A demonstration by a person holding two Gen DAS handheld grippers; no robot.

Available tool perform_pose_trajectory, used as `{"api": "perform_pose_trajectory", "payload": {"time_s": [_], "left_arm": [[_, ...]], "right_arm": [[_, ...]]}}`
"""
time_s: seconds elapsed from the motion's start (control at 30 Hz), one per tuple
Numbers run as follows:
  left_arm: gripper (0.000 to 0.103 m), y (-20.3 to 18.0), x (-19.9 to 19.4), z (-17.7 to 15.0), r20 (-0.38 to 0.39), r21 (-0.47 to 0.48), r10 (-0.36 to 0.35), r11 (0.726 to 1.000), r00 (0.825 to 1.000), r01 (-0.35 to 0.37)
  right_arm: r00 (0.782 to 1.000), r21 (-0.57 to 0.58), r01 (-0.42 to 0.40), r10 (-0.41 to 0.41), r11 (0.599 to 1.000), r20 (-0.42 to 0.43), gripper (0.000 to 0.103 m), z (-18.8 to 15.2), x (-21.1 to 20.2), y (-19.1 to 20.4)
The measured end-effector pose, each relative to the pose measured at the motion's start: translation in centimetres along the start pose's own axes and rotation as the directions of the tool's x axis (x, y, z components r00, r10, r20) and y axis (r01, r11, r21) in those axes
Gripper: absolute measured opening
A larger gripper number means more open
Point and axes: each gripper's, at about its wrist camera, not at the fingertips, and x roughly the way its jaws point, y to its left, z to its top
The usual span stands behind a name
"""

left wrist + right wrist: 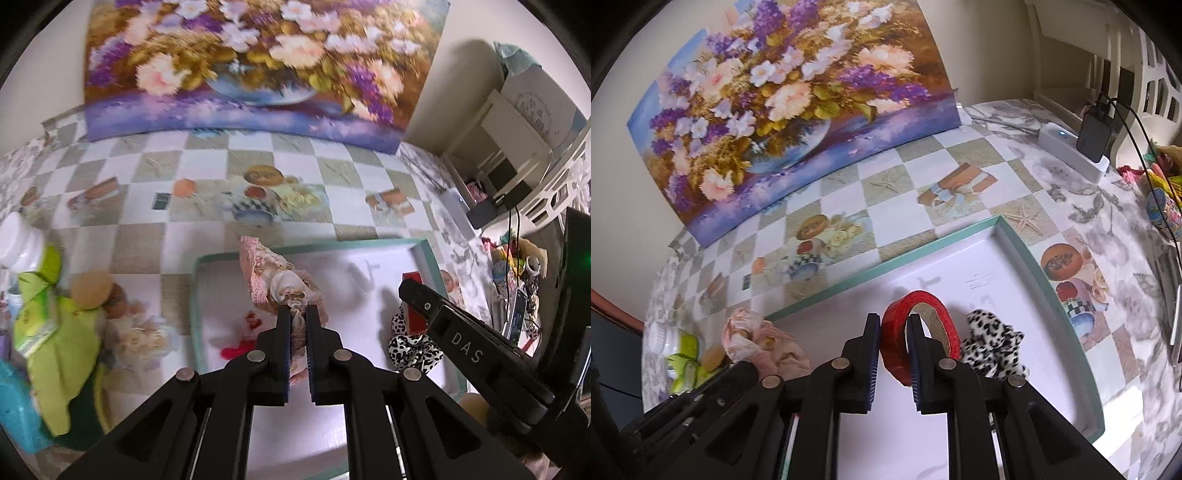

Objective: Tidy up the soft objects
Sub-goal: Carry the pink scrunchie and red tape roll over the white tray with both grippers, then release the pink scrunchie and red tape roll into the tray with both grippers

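My left gripper is shut on a pink lace cloth and holds it above the white tray with a teal rim. The cloth also shows in the right wrist view, at the tray's left edge. My right gripper is shut on a red tape roll, one finger inside the ring, over the tray. A black-and-white spotted scrunchie lies in the tray just right of the tape; it also shows in the left wrist view. A small red soft item lies in the tray.
A flower painting leans against the wall at the back. Green packaging, a white bottle and a blue item crowd the left of the table. A white charger block with cables and clutter stands at the right.
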Motion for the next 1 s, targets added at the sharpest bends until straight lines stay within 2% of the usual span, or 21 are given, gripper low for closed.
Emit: {"api": "perform_pose_trajectory", "payload": {"time_s": [0.2,0.5,0.63,0.73,0.87,0.93,1.0], "left_arm": [[0.007,-1.1,1.9,0.5,-0.008,0.014,-0.023,1.000,1.000,0.023],[0.009,-2.0,3.4,0.8,-0.039,0.023,-0.038,0.999,0.999,0.039],[0.029,-1.7,2.9,0.9,-0.042,0.011,-0.021,1.000,0.999,0.021],[0.035,-1.3,2.3,1.1,-0.037,-0.002,-0.015,1.000,0.999,0.015],[0.054,-0.5,1.3,1.4,-0.027,-0.030,-0.007,1.000,1.000,0.006],[0.062,0.1,0.9,1.6,-0.023,-0.045,0.006,0.999,1.000,-0.007],[0.063,0.6,0.5,1.6,-0.019,-0.057,0.023,0.998,1.000,-0.024]], "right_arm": [[0.998,0.000,0.064,-0.064,0.998,0.009,0.016,0.5,0.5,-1.2],[0.997,-0.012,0.078,-0.078,0.997,0.022,0.018,1.1,-0.2,-1.2],[0.995,-0.029,0.090,-0.089,0.996,0.037,0.018,1.3,-1.0,-0.8],[0.994,-0.049,0.101,-0.099,0.994,0.038,0.018,1.4,-1.6,-0.4],[0.993,-0.057,0.119,-0.117,0.991,0.027,0.028,1.4,-2.2,0.0],[0.992,-0.056,0.123,-0.122,0.991,0.018,0.038,1.4,-2.4,0.1],[0.993,-0.046,0.121,-0.121,0.992,0.008,0.056,1.4,-2.5,0.0]]}}
